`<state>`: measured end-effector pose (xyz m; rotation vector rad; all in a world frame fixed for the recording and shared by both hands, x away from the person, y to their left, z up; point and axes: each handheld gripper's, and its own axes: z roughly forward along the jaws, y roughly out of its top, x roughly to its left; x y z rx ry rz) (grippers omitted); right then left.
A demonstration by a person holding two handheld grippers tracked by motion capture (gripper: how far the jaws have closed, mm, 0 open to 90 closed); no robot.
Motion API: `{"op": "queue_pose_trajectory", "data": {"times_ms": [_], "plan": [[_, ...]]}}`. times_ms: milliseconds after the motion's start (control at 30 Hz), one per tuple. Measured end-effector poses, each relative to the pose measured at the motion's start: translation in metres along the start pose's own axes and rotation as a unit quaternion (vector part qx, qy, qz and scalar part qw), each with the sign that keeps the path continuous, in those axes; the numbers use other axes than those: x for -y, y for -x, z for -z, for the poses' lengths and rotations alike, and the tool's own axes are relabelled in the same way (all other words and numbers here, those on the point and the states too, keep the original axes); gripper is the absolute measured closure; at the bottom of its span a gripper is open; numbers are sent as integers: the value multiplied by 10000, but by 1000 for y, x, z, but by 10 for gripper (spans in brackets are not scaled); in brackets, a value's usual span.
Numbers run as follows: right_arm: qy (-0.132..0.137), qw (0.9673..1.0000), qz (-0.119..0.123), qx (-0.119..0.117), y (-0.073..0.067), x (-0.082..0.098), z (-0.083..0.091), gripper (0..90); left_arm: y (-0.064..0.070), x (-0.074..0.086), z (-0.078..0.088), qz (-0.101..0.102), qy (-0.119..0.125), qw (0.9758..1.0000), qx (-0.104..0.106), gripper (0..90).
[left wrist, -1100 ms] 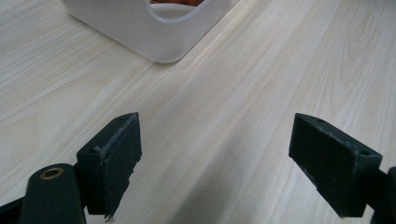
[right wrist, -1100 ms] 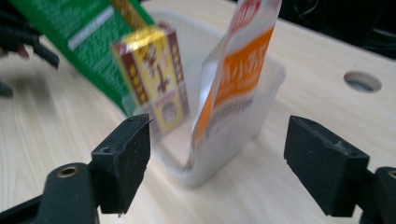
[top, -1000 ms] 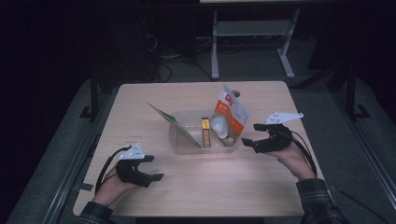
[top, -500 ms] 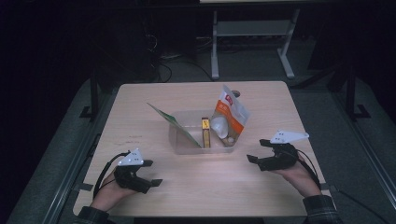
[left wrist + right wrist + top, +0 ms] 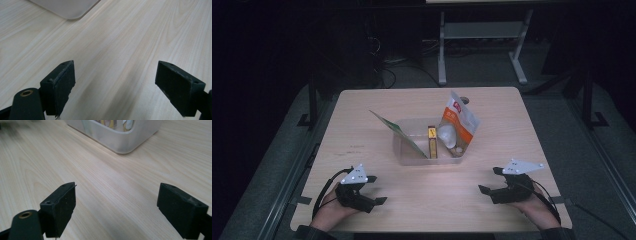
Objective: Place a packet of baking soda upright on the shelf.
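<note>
High view: left gripper and right gripper, jaws spread and empty, rested near the table edge, apparently parked clear of the filled bin.

This looks like a lab or test room, not a home. A plain pale wooden table stands alone on grey carpet, lit from above while the room beyond it is dark. Past the table, well beyond the left gripper and the right gripper, loose cables lie on the floor beside a white metal stand.
</note>
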<state>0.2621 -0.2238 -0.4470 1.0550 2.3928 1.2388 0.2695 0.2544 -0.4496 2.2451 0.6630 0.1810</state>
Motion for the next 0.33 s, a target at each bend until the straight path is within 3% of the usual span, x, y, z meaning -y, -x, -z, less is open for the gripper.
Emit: {"op": "queue_pose_trajectory", "data": {"times_ms": [333], "plan": [[-50, 10000, 60, 28, -2, 5, 1, 140, -1, -6, -7, -88, -45, 9999, 78, 157]]}}
